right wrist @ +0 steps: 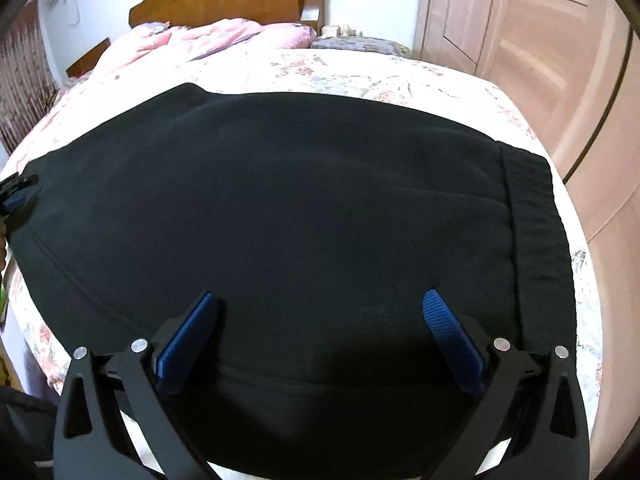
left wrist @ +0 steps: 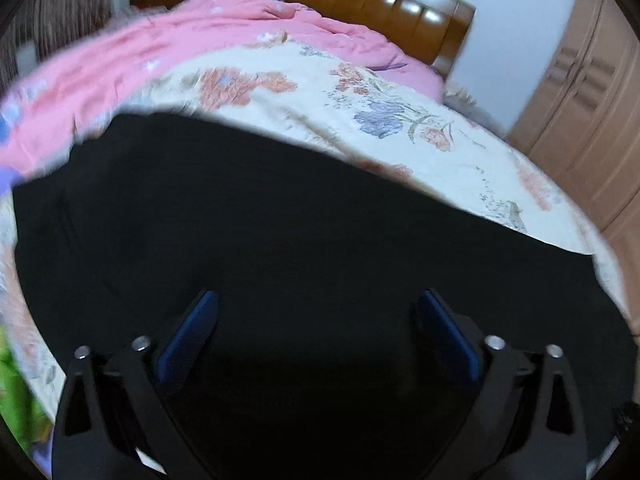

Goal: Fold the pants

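Observation:
Black pants (right wrist: 280,200) lie spread flat across the near part of a bed with a floral sheet (right wrist: 360,76). Their ribbed waistband (right wrist: 532,216) is at the right end in the right wrist view. My right gripper (right wrist: 320,304) hovers over the pants near the waistband, open, with only flat cloth showing between its blue pads (right wrist: 188,336). In the blurred left wrist view the pants (left wrist: 280,220) fill the lower half, and my left gripper (left wrist: 318,302) stands open above them. The left gripper's tip (right wrist: 16,196) also peeks in at the left edge of the right wrist view.
A pink duvet (left wrist: 180,44) is bunched at the head of the bed below a wooden headboard (left wrist: 380,0). Wooden wardrobe doors (right wrist: 540,40) stand close along the bed's right side. A curtain (right wrist: 20,92) hangs at the far left.

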`<state>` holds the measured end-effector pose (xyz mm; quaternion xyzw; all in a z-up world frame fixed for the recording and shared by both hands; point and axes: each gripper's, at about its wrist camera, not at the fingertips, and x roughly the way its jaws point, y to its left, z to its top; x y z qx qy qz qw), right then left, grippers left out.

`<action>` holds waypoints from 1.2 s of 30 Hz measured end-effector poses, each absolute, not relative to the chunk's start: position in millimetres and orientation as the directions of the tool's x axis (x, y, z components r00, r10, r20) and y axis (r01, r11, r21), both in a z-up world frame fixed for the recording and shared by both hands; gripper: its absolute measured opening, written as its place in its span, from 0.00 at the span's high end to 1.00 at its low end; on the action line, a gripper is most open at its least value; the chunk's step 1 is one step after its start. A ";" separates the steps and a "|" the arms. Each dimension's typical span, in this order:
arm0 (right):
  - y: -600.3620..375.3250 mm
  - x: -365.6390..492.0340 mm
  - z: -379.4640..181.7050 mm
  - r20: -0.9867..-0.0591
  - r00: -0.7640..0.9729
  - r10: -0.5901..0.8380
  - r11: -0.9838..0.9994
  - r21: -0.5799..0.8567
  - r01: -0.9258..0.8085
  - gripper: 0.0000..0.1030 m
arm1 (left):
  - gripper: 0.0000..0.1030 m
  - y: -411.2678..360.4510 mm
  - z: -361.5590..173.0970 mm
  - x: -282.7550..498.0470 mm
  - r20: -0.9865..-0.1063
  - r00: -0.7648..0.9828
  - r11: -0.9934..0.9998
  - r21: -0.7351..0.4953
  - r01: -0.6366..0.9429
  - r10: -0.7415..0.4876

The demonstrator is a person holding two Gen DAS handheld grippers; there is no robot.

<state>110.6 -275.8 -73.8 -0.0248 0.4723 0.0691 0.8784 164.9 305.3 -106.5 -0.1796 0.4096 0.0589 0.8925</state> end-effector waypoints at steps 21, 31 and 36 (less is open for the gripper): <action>-62.7 279.3 -74.4 -0.856 0.365 0.366 0.768 0.056 -0.638 0.04 | 0.01 137.6 -93.3 282.2 -0.784 0.614 0.996 -0.073 0.047 -0.087; -65.9 295.1 -72.3 -0.805 0.460 0.375 0.807 0.040 -0.589 0.04 | 0.01 142.9 -95.3 281.0 -0.781 0.620 0.997 -0.076 0.027 -0.077; -83.6 297.9 -63.4 -0.777 0.512 0.365 0.862 0.076 -0.501 0.05 | 0.01 144.4 -94.3 283.4 -0.780 0.620 0.997 -0.077 0.027 -0.077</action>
